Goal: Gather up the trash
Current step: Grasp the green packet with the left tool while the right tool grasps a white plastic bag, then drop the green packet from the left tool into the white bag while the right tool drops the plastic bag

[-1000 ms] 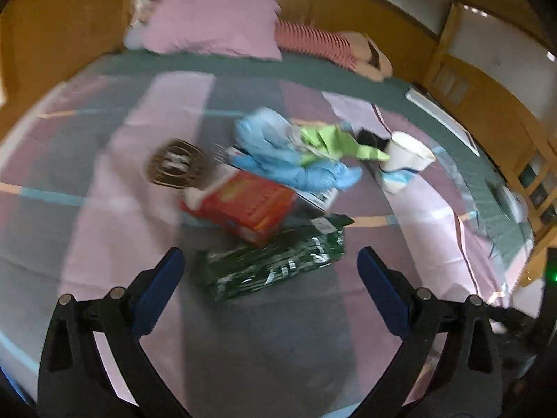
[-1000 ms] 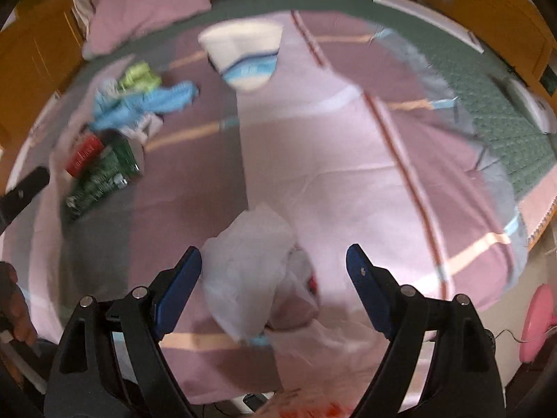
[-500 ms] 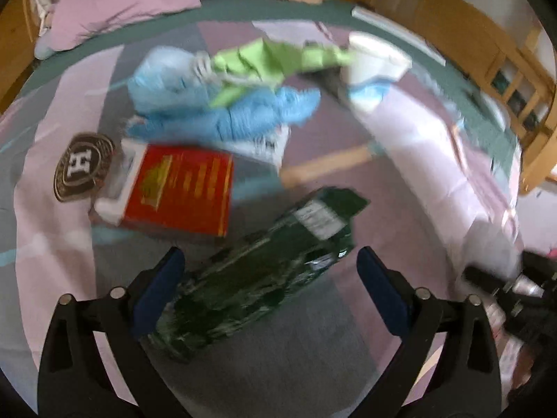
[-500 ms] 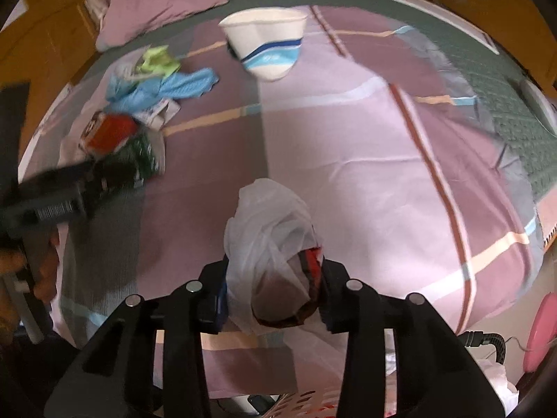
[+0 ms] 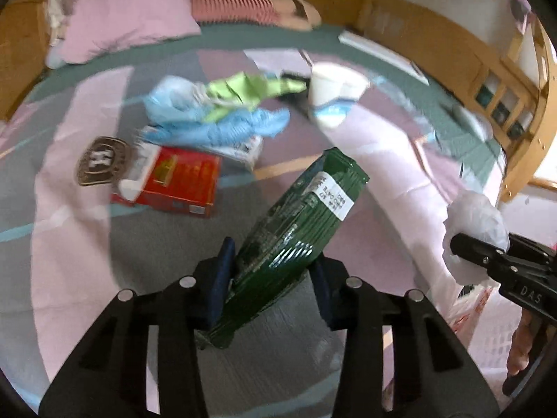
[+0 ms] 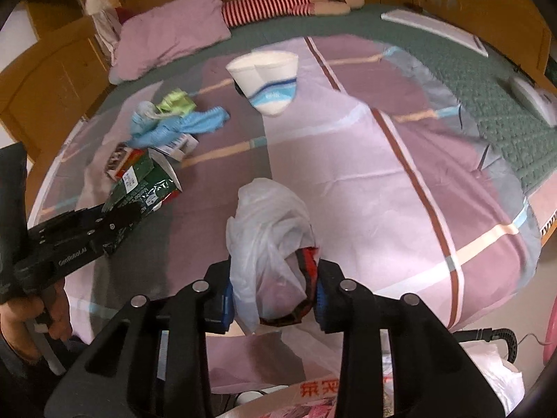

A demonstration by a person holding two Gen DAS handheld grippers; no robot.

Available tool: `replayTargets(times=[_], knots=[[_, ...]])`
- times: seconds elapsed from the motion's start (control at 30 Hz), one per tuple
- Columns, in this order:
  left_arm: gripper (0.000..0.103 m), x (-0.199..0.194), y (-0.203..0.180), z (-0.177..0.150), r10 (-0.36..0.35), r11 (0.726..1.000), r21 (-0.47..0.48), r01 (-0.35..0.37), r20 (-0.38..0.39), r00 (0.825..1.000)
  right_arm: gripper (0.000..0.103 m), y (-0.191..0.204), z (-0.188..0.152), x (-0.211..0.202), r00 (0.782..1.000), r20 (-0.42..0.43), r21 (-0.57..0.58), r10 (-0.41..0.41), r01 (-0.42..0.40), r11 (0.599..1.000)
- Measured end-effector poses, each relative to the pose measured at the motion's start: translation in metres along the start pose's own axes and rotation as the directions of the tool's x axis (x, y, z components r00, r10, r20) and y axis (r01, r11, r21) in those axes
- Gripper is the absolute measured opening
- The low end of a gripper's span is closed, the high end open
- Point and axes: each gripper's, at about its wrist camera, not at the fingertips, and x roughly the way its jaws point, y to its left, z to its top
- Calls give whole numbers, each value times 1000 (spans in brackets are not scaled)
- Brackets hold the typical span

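Left wrist view: the left gripper [image 5: 271, 282] has just closed on the green packet [image 5: 296, 233], which tilts up off the bedspread [image 5: 69, 244], near the red box [image 5: 177, 183].

Right wrist view: the right gripper [image 6: 273, 296], jaws just closed, clamps the white plastic bag [image 6: 268, 237] above the bedspread, well short of the paper cup [image 6: 268, 76].

1. Snack bag [image 5: 296, 233]: dark green w/ white label.
2. Box [image 5: 174, 183]: red & white.
3. Plastic bag [image 6: 268, 230]: see-through white, red bit inside.
4. Paper cup [image 6: 269, 80]: white w/ blue stripes.
5. Pillow [image 6: 174, 41]: pink.
6. Bed sheet [image 6: 400, 181]: pink, purple, grey blocks.
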Motion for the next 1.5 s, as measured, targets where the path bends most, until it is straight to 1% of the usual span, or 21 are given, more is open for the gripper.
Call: replayTargets(times=[0.03, 0.1, 0.13, 0.17, 0.2, 0.23, 0.3, 0.33, 0.37, 0.43, 0.53, 0.6, 0.63, 0.73, 0.93, 1.07, 1.27, 1.5], knots=[[42, -9, -4, -3, 28, 1000, -7, -27, 36, 999, 35, 1, -1, -8, 1000, 20, -3, 9, -9, 1000], [42, -27, -14, -13, 101, 995, -4, -101, 100, 990, 35, 3, -2, -23, 998, 61, -11, 21, -20, 1000], [42, -37, -21, -19, 153, 988, 6, -155, 131, 980, 35, 4, -4, -33, 996, 85, -18, 29, -28, 999], [42, -45, -26, -24, 185, 982, 11, -189, 155, 970, 35, 5, -5, -44, 993, 109, -26, 38, -36, 999], [42, -54, -31, -30, 196, 980, 4, -200, 178, 964, 35, 5, -7, -53, 991, 128, -33, 45, -42, 999], [42, -67, -35, -36, 197, 980, -25, -196, 208, 958, 35, 5, -9, -64, 987, 150, -40, 56, -51, 998], [42, -99, -37, -49, 200, 978, -111, -176, 276, 940, 35, 6, -13, -83, 980, 185, -56, 80, -70, 996], [42, -110, -37, -52, 205, 976, -132, -173, 290, 935, 35, 6, -16, -93, 976, 199, -65, 88, -76, 995], [42, -123, -40, -55, 220, 973, -142, -184, 300, 928, 35, 5, -19, -103, 972, 212, -72, 100, -86, 994], [42, -148, -49, -56, 254, 966, -129, -224, 330, 909, 35, 3, -25, -120, 964, 231, -81, 128, -112, 990], [42, -175, -61, -59, 283, 959, -131, -252, 357, 890, 35, 1, -33, -145, 952, 260, -98, 164, -143, 985], [42, -194, -73, -63, 310, 951, -123, -284, 383, 870, 35, -1, -39, -159, 943, 275, -108, 189, -165, 980], [42, -200, -79, -64, 319, 948, -117, -297, 391, 863, 35, -3, -42, -166, 939, 282, -113, 196, -170, 979], [42, -218, -93, -68, 328, 944, -107, -312, 416, 848, 35, -8, -51, -179, 934, 294, -129, 204, -172, 977], [42, -239, -110, -70, 315, 948, -104, -301, 439, 841, 35, -21, -63, -190, 933, 300, -138, 199, -164, 977], [42, -243, -116, -74, 310, 949, -93, -302, 450, 837, 35, -24, -65, -191, 932, 300, -137, 201, -166, 977], [42, -243, -118, -75, 309, 950, -96, -298, 444, 841, 35, -19, -69, -194, 932, 289, -156, 219, -180, 971], [42, -246, -115, -75, 308, 951, -110, -290, 444, 842, 35, -13, -68, -193, 932, 282, -174, 226, -183, 968]])
